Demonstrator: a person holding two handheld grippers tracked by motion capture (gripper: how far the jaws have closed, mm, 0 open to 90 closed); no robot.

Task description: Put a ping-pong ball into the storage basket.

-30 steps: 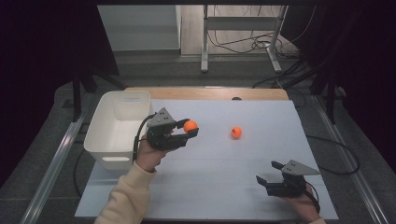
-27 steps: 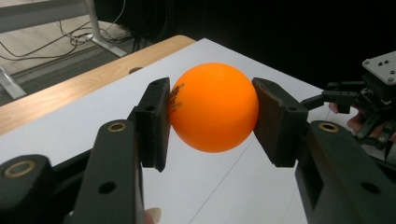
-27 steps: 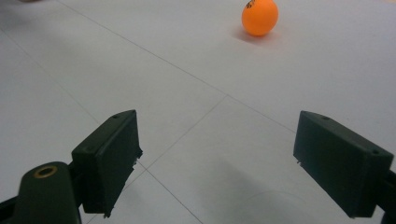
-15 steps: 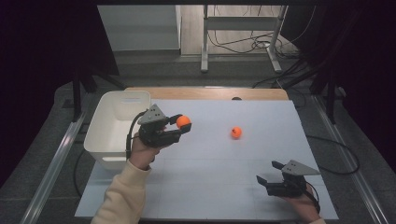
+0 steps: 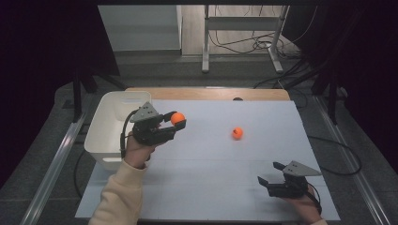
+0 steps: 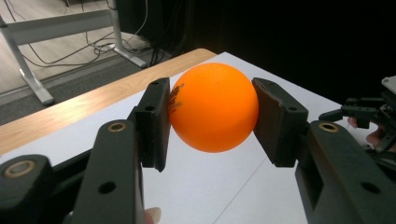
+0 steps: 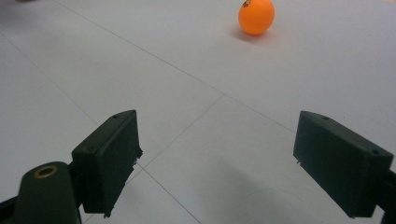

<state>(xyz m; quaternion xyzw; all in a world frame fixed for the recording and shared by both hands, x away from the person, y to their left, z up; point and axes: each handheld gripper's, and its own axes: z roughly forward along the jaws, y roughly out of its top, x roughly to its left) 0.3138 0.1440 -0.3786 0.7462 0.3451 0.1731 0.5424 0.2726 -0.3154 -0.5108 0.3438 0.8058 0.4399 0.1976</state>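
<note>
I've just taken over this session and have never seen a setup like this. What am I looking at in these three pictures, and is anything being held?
There is no robot arm: a person holds a two-jaw tool in each hand. The high view looks down on the table from above. In it the left tool is next to a white bin, and the right tool is low at the near right. The other two pictures come from cameras riding on each tool, looking along its black jaws. The left tool is shut on an orange ball, lifted off the table. The right tool is open, with nothing between its jaws. A second orange ball lies loose on the white surface.
</note>
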